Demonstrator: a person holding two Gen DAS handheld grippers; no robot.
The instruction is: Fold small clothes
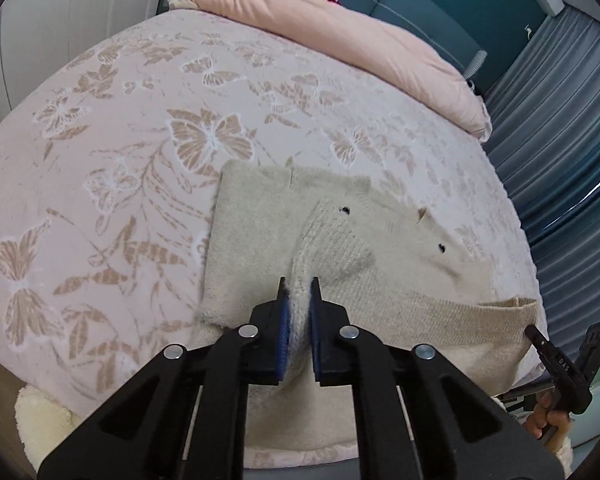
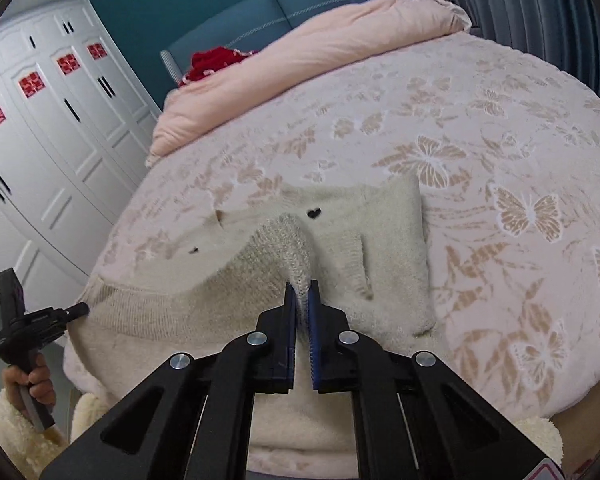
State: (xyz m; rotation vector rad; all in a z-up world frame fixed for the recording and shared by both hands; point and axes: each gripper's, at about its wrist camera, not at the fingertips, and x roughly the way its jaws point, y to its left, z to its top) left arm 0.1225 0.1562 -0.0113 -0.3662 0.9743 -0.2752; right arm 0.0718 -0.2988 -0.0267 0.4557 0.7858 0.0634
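A cream fuzzy knitted sweater (image 1: 256, 216) (image 2: 392, 240) with small dark heart marks lies on the bed, one side folded over its body. In the left wrist view my left gripper (image 1: 299, 282) is shut on a pinched ridge of its ribbed knit, which rises in a peak to the blue pads. My right gripper (image 2: 303, 286) is shut the same way on another raised peak of the sweater. Each view also shows the other gripper at the sweater's hem corner: the right gripper (image 1: 540, 340) at lower right, the left gripper (image 2: 60, 316) at lower left, held by a hand (image 2: 32, 384).
The bed cover (image 1: 140, 140) (image 2: 500, 140) is pink with butterfly patterns. A rolled pink duvet (image 1: 320, 28) (image 2: 300, 56) and a red item (image 2: 212, 62) lie by the teal headboard (image 1: 420, 0). White wardrobes (image 2: 60, 140) and grey curtains (image 1: 560, 120) flank the bed.
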